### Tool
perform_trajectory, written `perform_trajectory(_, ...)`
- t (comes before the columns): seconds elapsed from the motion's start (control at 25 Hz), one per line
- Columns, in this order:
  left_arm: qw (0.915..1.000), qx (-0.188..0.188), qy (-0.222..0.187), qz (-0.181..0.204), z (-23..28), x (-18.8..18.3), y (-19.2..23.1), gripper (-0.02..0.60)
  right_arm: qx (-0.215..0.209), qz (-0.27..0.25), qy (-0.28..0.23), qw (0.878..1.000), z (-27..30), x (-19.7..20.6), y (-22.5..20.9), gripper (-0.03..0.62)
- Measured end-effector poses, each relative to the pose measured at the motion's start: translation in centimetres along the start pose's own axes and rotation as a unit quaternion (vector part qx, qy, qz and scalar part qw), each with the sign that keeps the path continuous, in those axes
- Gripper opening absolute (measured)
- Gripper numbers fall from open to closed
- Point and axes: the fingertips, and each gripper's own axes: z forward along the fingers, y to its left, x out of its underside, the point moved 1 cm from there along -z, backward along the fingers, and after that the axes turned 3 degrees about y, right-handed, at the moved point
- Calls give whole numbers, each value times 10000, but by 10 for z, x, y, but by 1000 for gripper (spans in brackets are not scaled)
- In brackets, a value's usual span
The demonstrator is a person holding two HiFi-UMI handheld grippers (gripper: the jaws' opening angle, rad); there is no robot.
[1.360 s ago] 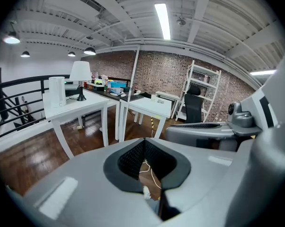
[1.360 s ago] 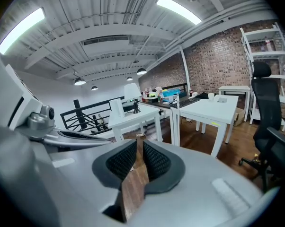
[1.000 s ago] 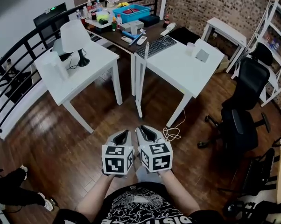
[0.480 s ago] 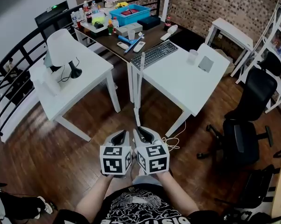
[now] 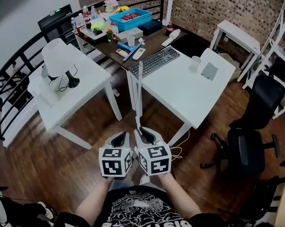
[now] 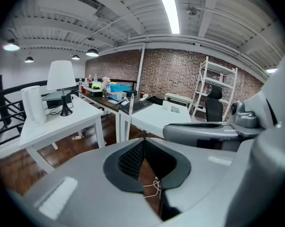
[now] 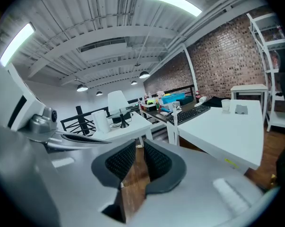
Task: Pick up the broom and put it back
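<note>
Wood floor (image 5: 52, 160) below me; the broom (image 5: 139, 93) stands upright beside the desk (image 5: 180, 89). My left gripper (image 5: 120, 136) is closed, empty; the right gripper (image 5: 141, 129) just opened narrowly, empty.

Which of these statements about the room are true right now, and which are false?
1. The broom stands upright between the left table and the right table. True.
2. The lamp sits on the right table. False: it is on the left table.
3. A cup stands on the right table. True.
4. The chair is pushed under a table. False: it stands clear, off to the right.
5. A gripper holds the broom. False: the left gripper has its jaws shut on nothing, and the right gripper, whose jaws have just opened a little, is empty too.
</note>
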Motion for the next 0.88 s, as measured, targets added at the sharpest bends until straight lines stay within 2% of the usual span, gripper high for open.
perform_trajectory(0.44, 10000, -41, -74, 16, 38, -20, 15, 9, 1, -60, -106, 9999, 36, -15, -23, 51)
perform_trajectory(0.88, 9996, 268, -55, 111, 113, -78, 56, 17, 250, 30, -169, 9995, 120, -57, -59, 52)
